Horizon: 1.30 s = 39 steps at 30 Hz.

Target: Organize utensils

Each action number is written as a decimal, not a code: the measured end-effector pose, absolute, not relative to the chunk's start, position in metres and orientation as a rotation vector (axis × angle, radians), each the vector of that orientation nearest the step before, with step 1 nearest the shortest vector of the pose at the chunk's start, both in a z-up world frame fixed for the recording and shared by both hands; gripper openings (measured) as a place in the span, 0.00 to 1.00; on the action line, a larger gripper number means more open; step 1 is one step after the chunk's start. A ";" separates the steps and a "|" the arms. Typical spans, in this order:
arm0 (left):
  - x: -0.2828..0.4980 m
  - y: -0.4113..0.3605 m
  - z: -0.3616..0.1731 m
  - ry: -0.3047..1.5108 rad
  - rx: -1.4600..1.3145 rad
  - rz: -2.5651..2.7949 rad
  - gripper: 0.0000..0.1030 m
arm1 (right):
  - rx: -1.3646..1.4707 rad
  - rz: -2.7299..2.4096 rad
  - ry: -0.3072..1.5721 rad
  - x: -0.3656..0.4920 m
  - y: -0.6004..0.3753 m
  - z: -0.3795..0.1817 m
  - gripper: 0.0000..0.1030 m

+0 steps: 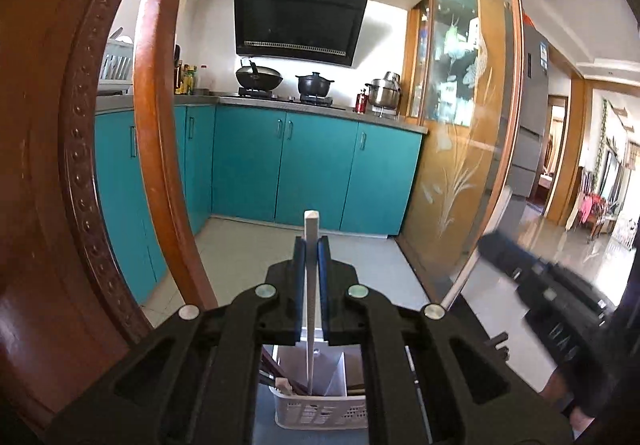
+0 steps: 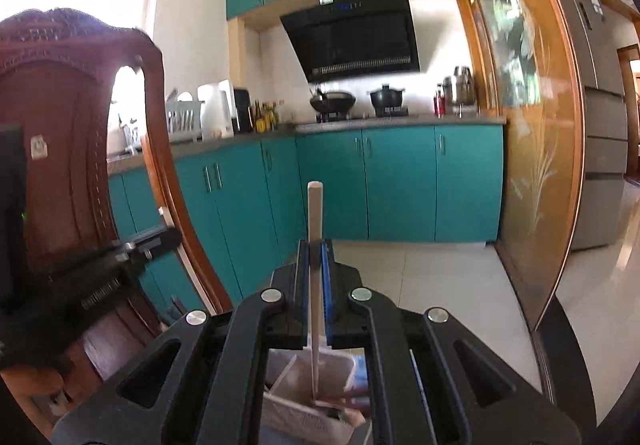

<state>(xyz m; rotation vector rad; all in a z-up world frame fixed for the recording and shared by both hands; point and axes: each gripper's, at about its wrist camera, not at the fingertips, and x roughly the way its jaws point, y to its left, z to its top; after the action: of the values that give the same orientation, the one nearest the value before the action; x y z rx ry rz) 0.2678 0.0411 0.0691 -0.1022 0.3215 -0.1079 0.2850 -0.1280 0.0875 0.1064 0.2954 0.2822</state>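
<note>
Left wrist view: the left gripper [image 1: 311, 245] is clenched on a white chopstick [image 1: 311, 233], above a white basket [image 1: 320, 411] at lower centre. In the right wrist view, the right gripper [image 2: 314, 251] is clenched on another pale chopstick [image 2: 314, 205], over a blurred basket [image 2: 308, 415] at bottom centre.

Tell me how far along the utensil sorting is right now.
Done: some dark utensils already stand in the white basket. In hand: the left gripper and right gripper are each shut on a white chopstick, held above the basket. Left: dropping both in.
</note>
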 end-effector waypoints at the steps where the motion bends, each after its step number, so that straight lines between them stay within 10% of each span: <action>1: 0.268 0.039 0.068 0.323 -0.090 -0.103 0.07 | 0.103 0.283 0.302 0.285 -0.128 0.084 0.06; 8: 0.263 0.033 0.062 0.336 -0.050 -0.090 0.10 | 0.093 0.298 0.295 0.272 -0.128 0.076 0.08; 18: 0.238 0.034 0.058 0.330 -0.050 -0.085 0.35 | 0.099 0.302 0.179 0.198 -0.142 0.089 0.66; 23: 0.196 0.033 0.045 0.352 -0.025 -0.105 0.78 | 0.067 0.291 0.178 0.130 -0.153 0.064 0.95; 29: 0.108 0.022 0.015 0.359 0.089 -0.079 0.97 | 0.077 0.235 0.182 0.063 -0.169 0.039 0.97; 39: 0.013 0.030 0.011 0.338 0.084 -0.010 0.97 | -0.059 0.177 0.247 0.021 -0.147 0.037 0.97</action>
<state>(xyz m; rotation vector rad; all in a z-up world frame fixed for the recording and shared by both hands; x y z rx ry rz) 0.0134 0.0302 0.0107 0.0837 0.3380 -0.0105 0.0209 -0.1474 0.0367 -0.0587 0.2471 0.1766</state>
